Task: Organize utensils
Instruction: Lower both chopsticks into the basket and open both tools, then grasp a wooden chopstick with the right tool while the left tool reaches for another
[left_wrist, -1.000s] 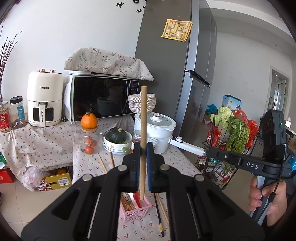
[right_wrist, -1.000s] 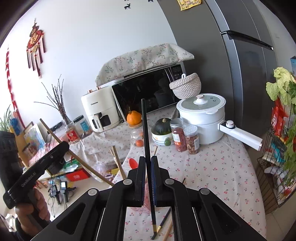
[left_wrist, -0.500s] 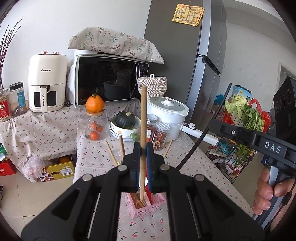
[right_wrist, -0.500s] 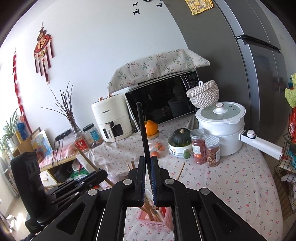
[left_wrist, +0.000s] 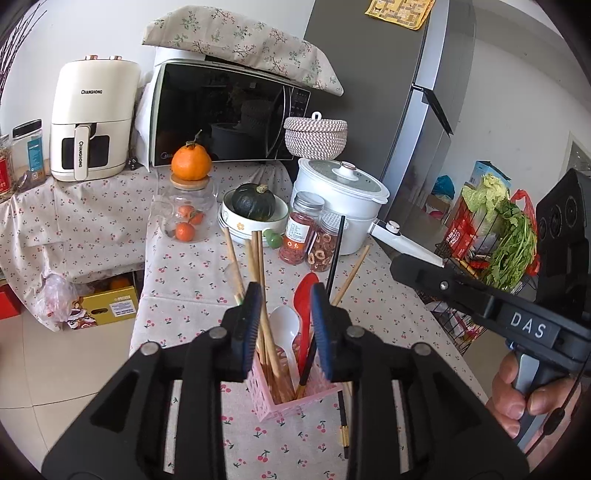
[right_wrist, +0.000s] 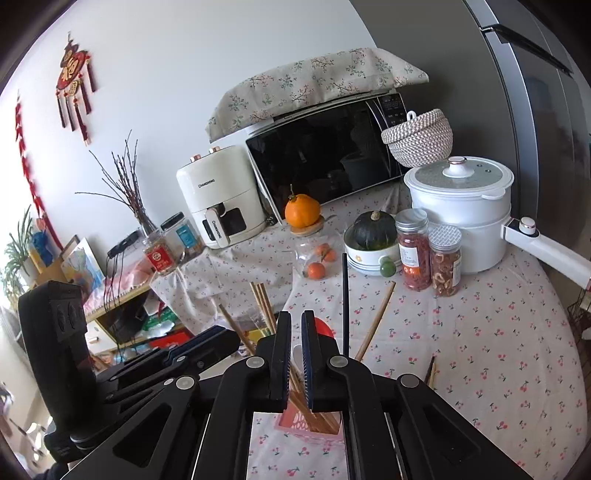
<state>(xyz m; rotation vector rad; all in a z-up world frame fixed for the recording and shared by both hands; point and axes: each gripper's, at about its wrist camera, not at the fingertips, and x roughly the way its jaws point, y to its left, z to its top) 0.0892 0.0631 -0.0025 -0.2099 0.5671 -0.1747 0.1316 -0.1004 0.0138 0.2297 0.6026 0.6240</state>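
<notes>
A pink utensil basket (left_wrist: 291, 400) stands on the cherry-print tablecloth. In it are several wooden chopsticks (left_wrist: 258, 280), a black chopstick (left_wrist: 334, 258), a white spoon (left_wrist: 286, 326) and a red spoon (left_wrist: 306, 295). My left gripper (left_wrist: 283, 321) is open just above the basket and holds nothing. My right gripper (right_wrist: 294, 350) hovers over the same basket (right_wrist: 295, 424) with its jaws slightly apart and empty; the black chopstick (right_wrist: 344, 295) stands free beside it. One black chopstick (left_wrist: 343, 417) lies on the table right of the basket.
Behind the basket stand two spice jars (left_wrist: 301, 232), a bowl with a green squash (left_wrist: 255, 206), a glass jar of oranges (left_wrist: 186, 218) and a white pot (left_wrist: 340, 199) with a long handle. Microwave (left_wrist: 225, 114) and air fryer (left_wrist: 92, 122) at the back. A vegetable cart (left_wrist: 491, 243) is to the right.
Both grippers came down over the pink basket and opened. The wooden chopstick left my left gripper and the black chopstick left my right gripper; both now stand in the basket.
</notes>
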